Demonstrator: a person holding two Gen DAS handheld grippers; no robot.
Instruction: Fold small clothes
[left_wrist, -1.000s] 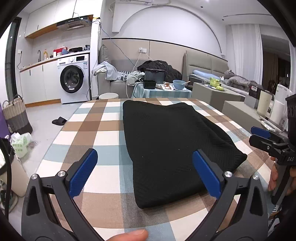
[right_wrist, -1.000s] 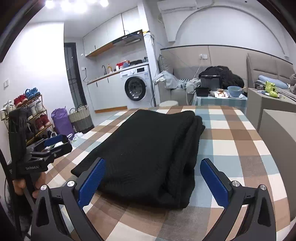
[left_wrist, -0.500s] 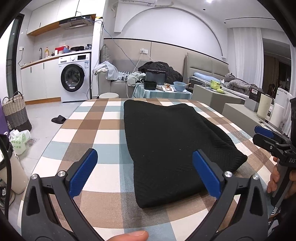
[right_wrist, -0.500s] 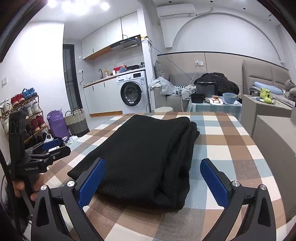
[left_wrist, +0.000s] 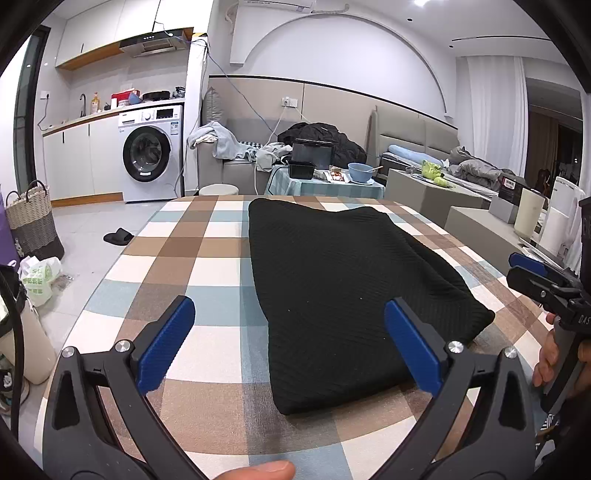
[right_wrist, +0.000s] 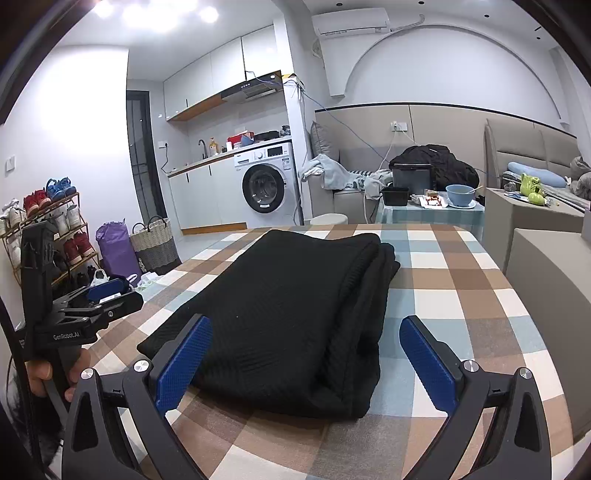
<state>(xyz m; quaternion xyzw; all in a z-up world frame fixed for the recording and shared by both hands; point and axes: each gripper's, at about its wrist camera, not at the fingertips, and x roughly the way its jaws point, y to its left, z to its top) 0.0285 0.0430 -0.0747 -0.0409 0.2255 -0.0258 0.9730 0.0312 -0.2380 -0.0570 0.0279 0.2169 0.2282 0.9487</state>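
A black knitted garment (left_wrist: 343, 280) lies folded into a long flat stack on the checked tablecloth (left_wrist: 184, 258); it also shows in the right wrist view (right_wrist: 291, 314). My left gripper (left_wrist: 290, 339) is open and empty, held back from the garment's near end. My right gripper (right_wrist: 306, 358) is open and empty, held back from the garment's near right end. Each gripper shows in the other's view: the right gripper (left_wrist: 535, 277) at the right edge, the left gripper (right_wrist: 99, 299) at the left edge, both off the cloth.
The table's far edge (left_wrist: 295, 197) faces a small side table with a blue bowl (left_wrist: 361, 172). A washing machine (left_wrist: 151, 155), a woven basket (left_wrist: 31, 221) and a shoe rack (right_wrist: 48, 229) stand on the floor to the left. A sofa (right_wrist: 535, 251) lies to the right.
Both grippers have drawn back slightly and tilted up, so the garment sits lower and farther in each view. The garment has not moved. Both stay open.
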